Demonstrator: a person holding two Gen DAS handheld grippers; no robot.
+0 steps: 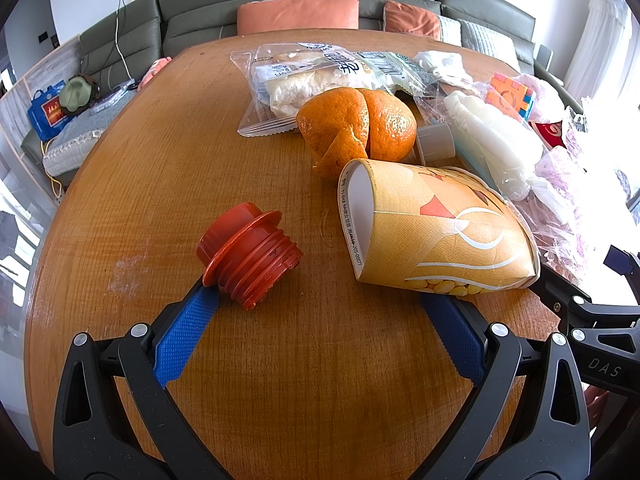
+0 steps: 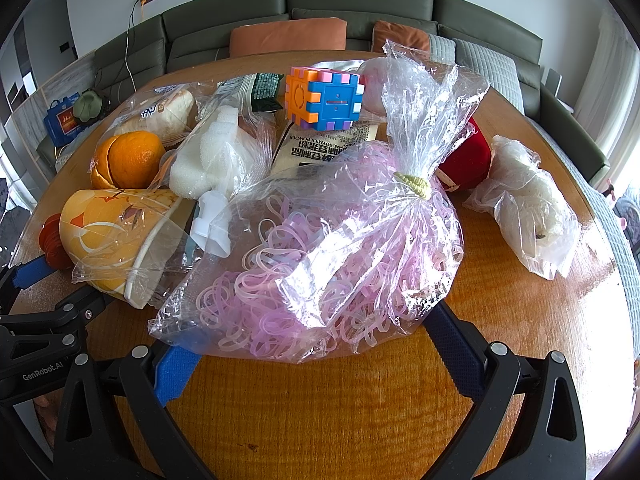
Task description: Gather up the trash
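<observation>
In the left wrist view my left gripper (image 1: 320, 300) is open low over the wooden table (image 1: 160, 200). A red threaded plastic cap (image 1: 250, 254) lies by its left fingertip. A crushed yellow paper cup (image 1: 436, 232) lies on its side by the right fingertip. Orange peel (image 1: 356, 124) sits behind them. In the right wrist view my right gripper (image 2: 312, 344) is open, with a clear bag of pink rubber bands (image 2: 332, 248) lying between and over its fingertips. The cup (image 2: 112, 232), the peel (image 2: 128, 160) and the cap (image 2: 52, 244) show at the left there.
More items crowd the table's far side: a bagged bread roll (image 1: 296, 80), white foam in plastic (image 2: 216, 160), a colourful puzzle cube (image 2: 324, 100), a soy-milk powder packet (image 2: 324, 144), a red object (image 2: 468, 160) and a bagged white lump (image 2: 528, 208). A green sofa (image 2: 320, 4) stands behind.
</observation>
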